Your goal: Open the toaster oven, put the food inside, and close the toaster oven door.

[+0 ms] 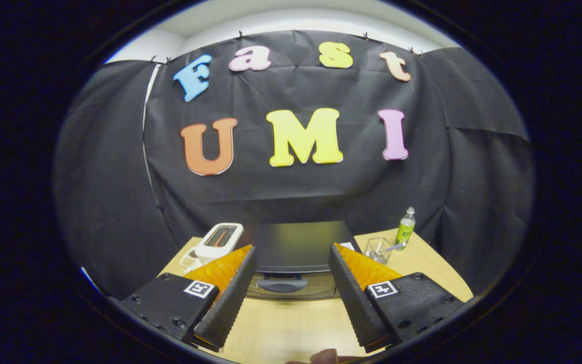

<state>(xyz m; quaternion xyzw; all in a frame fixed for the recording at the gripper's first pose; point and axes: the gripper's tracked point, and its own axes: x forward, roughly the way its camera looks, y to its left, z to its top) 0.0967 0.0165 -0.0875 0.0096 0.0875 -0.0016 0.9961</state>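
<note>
Below frame centre, between the spread, empty jaws (291, 283): toaster oven (298, 253) on the desk (291, 328), door shut, handle (282, 285) facing forward. Nothing begun apparently; opening, loading and closing all remain. Left of it, a white toaster (219, 241); food possibly beside that, unclear.

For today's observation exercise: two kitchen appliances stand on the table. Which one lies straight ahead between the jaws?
The black toaster oven, door shut, lies ahead between the open gripper's jaws. The white pop-up toaster stands off to its left.
</note>
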